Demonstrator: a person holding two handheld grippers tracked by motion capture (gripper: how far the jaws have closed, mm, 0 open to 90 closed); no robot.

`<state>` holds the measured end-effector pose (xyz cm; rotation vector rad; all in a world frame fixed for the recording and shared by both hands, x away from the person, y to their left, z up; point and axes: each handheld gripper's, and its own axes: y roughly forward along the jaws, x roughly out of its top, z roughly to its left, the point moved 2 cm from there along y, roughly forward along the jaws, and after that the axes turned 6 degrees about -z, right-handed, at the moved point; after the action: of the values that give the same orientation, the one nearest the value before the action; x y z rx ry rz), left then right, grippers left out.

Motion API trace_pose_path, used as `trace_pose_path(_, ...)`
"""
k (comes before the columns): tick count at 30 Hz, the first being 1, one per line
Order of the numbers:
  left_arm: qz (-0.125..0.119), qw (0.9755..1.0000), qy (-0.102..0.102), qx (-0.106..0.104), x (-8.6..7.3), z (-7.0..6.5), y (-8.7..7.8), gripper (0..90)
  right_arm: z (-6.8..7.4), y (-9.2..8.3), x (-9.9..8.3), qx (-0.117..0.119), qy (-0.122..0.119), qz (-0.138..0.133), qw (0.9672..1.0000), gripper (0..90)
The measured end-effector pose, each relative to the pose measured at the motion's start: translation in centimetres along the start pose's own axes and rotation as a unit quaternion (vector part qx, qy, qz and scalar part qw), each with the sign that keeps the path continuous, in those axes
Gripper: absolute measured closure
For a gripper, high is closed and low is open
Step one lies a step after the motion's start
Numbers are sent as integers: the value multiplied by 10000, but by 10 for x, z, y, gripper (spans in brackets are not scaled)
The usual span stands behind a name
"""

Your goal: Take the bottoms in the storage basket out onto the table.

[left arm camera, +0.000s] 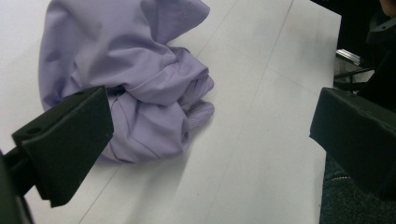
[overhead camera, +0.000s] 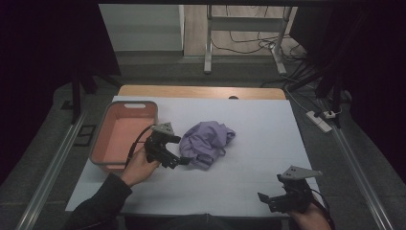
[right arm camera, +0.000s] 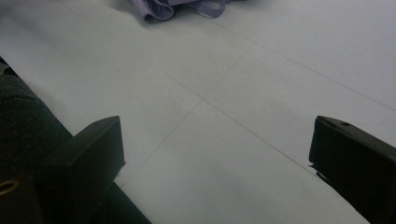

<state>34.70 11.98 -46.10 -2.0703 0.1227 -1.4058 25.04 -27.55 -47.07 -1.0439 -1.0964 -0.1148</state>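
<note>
A crumpled lilac garment (overhead camera: 208,142) lies in a heap near the middle of the worktop (overhead camera: 258,143), just right of the pink bin (overhead camera: 125,135) at the left edge. It looks light, soft and floppy — best pinched at a raised fold near its left side. The left gripper (overhead camera: 173,158) hovers beside it, jaws wide apart, holding nothing. The right gripper (overhead camera: 271,200) waits at the near right corner — also wide open and empty.

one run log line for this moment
left claw: open, beside lilac garment | right claw: open, near table edge | pink bin: empty
</note>
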Motion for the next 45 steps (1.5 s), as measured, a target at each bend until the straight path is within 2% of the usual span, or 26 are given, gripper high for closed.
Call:
trace_pose_path(15,-127,9995,-290,28,-7,2,-17,0,0,0,0,-13,-11,42,10000,35)
trace_pose_path(28,-108,9995,-264,162,-14,-1,-25,0,1,1,0,-2,-40,48,10000,35)
trace_pose_path(45,-124,9989,-368,264,-26,-5,-42,1,2,1,0,6,-82,88,9999,36)
